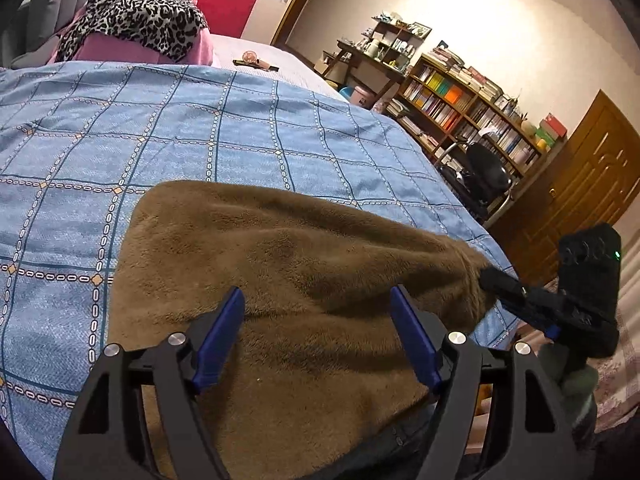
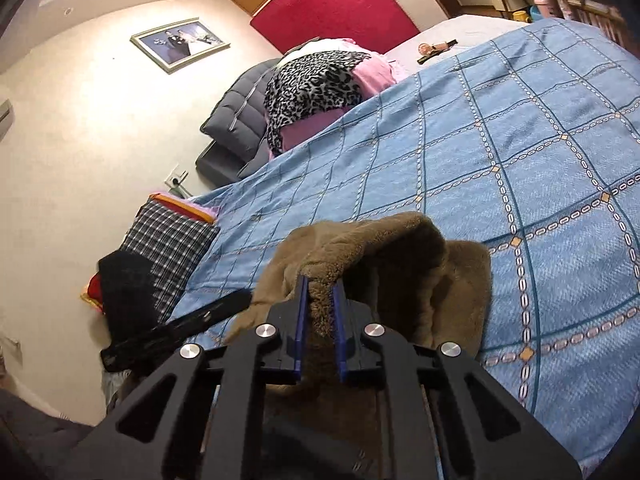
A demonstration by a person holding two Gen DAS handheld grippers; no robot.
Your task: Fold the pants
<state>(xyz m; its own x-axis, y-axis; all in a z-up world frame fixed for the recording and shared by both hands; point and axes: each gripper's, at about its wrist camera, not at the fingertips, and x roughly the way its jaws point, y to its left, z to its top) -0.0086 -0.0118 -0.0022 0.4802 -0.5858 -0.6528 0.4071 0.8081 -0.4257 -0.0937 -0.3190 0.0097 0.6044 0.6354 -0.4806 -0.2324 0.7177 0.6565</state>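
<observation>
The brown fleece pants (image 1: pixel 304 280) lie on the blue checked bedspread (image 1: pixel 160 140) near the bed's front edge. My left gripper (image 1: pixel 318 300) is open, its blue fingers just above the fabric with nothing between them. My right gripper (image 2: pixel 320 284) is shut on a bunched edge of the pants (image 2: pixel 384 256) and lifts it off the bedspread (image 2: pixel 520 140). The right gripper also shows in the left wrist view (image 1: pixel 490 276), pinching the pants' right end. A black part of the left gripper (image 2: pixel 192 320) shows at the left in the right wrist view.
A leopard-print cloth on pink bedding (image 1: pixel 136 16) lies at the head of the bed, with a small object (image 1: pixel 254 60) beside it. A bookshelf (image 1: pixel 460 108), an office chair (image 1: pixel 488 172) and a wooden door (image 1: pixel 576 184) stand to the right. A checked bundle (image 2: pixel 168 240) lies beside the bed.
</observation>
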